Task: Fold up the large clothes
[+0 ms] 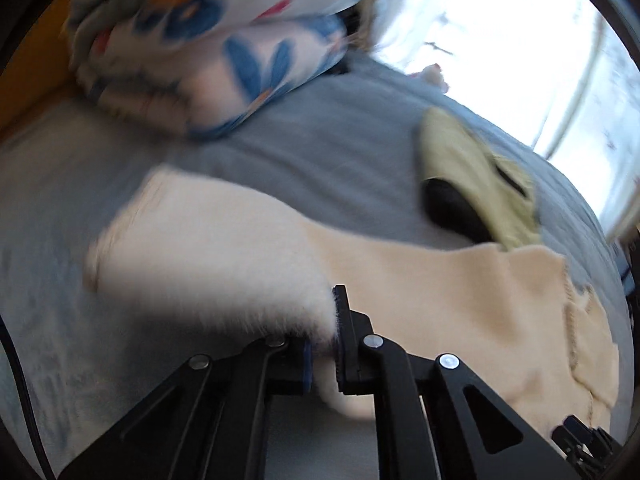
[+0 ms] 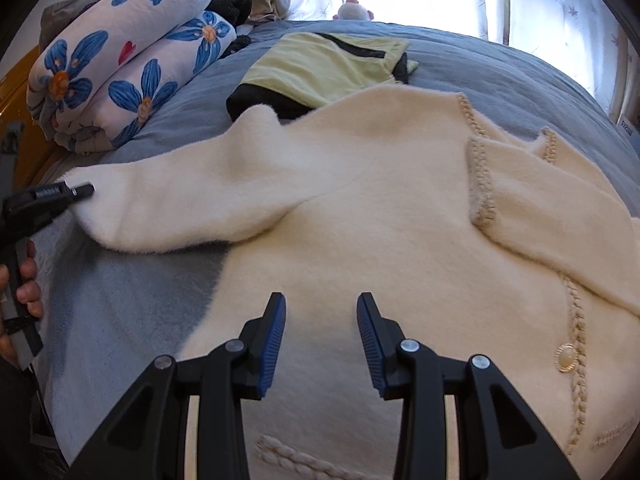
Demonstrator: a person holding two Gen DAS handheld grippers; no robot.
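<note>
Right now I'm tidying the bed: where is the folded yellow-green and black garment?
The folded yellow-green and black garment lies on the blue-grey bedspread beyond the cream fuzzy cardigan, right of the rolled blue-flowered quilt.

Fluffy cream cardigan (image 2: 380, 208), braided trim (one gold button), spread flat on blue bedding, sleeve outstretched
</note>
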